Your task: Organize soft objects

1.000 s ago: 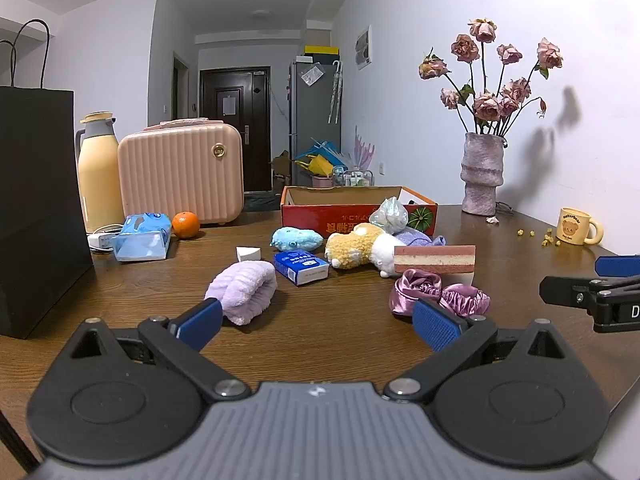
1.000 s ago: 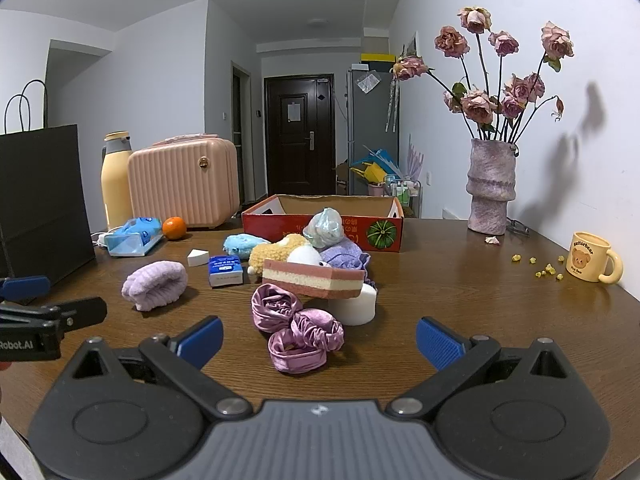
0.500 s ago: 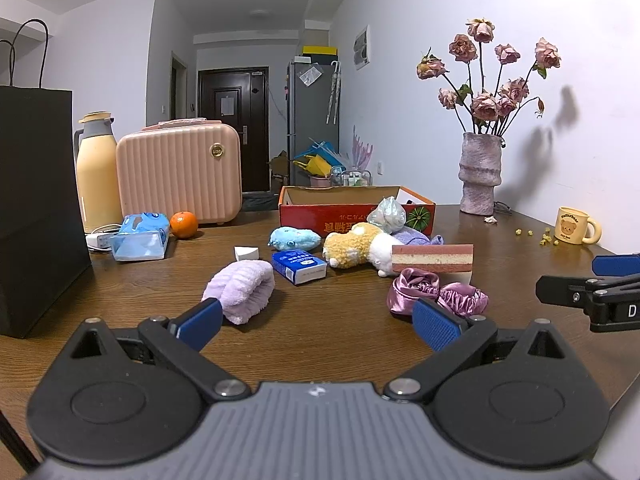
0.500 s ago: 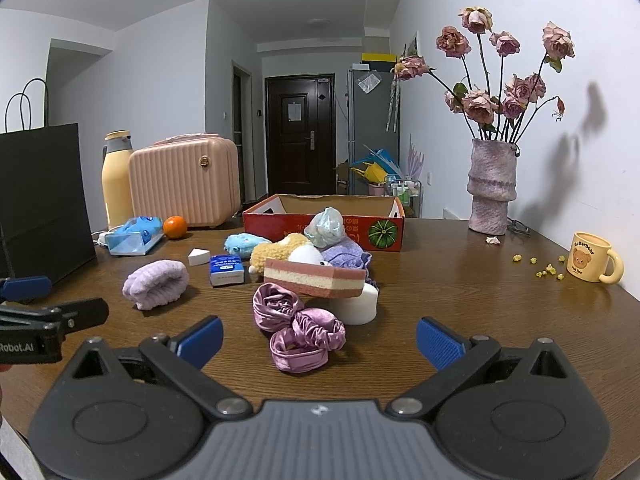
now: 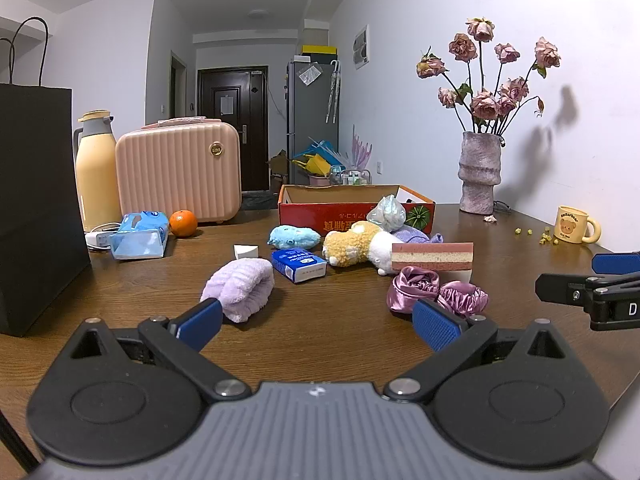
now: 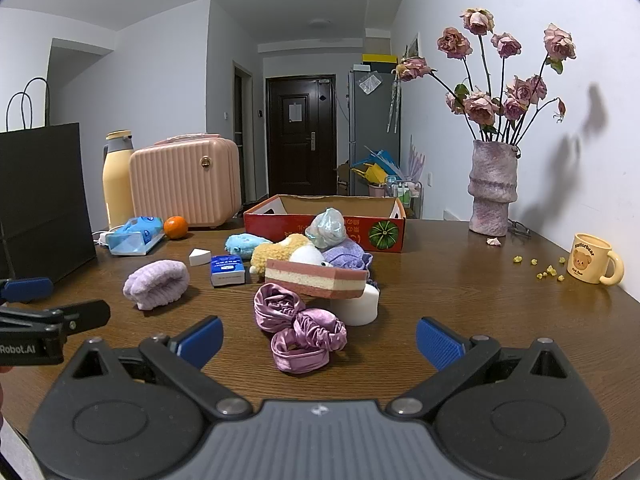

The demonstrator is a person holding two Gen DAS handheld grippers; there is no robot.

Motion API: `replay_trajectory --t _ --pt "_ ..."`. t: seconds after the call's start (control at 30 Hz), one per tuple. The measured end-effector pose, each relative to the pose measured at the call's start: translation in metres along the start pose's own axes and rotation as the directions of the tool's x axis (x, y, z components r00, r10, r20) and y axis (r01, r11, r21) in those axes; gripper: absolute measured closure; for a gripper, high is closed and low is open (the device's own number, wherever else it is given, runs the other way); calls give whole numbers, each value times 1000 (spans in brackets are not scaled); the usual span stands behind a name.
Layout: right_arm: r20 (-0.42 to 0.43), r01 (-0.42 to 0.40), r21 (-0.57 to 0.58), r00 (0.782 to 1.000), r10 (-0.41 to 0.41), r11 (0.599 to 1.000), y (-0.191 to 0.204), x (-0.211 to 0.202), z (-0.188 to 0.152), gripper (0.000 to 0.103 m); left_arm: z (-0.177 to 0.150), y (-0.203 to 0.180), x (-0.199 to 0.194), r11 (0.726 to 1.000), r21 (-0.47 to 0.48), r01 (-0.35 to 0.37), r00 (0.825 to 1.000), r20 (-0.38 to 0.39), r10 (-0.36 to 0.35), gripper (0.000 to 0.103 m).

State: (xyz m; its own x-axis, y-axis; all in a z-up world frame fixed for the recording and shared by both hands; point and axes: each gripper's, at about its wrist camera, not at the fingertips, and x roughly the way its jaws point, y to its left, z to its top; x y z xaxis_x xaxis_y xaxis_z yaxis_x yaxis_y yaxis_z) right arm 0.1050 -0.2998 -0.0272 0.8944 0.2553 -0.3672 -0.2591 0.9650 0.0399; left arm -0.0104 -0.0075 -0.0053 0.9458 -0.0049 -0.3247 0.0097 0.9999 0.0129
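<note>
Hovering low over the table (image 6: 460,292), we hold both grippers w/ fingers spread wide & nothing between them: left gripper (image 5: 316,320), right gripper (image 6: 320,340).

Progress, as we judge it: barely begun. The red box (image 6: 328,226) at 12 o'clock looks empty from here, though its floor is hidden behind the front wall. All soft things lie outside it:
- purple scrunchies (image 6: 300,332), just ahead of the right gripper
- lilac wristband (image 5: 240,290), at 11 o'clock of the left gripper
- layered sponge (image 6: 316,278), propped on a white roll (image 6: 358,304)
- yellow plush (image 5: 352,242), blue plush (image 5: 292,236), crumpled bag (image 6: 326,228) & purple cloth (image 6: 348,254), heaped against the box front

So everything is left to do.

Room: open wood between us and the pile, so a straight reach to the scrunchies is free. At 2 o'clock the table is bare up to the mug (image 6: 592,258) & vase (image 6: 492,192), both well apart from the pile. At 9 o'clock a black bag (image 5: 36,208) walls off the left side. The table edge runs close at the far right by the mug. The two grippers sit near each other, so we'd mind them clashing.
</note>
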Motion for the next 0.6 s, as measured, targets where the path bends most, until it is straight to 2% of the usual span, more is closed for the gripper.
replay_trajectory --t 0.6 --pt "7 4 -7 1000 -4 1000 2 -1 0 0 1 -3 0 1000 -1 1 1000 0 -1 0"
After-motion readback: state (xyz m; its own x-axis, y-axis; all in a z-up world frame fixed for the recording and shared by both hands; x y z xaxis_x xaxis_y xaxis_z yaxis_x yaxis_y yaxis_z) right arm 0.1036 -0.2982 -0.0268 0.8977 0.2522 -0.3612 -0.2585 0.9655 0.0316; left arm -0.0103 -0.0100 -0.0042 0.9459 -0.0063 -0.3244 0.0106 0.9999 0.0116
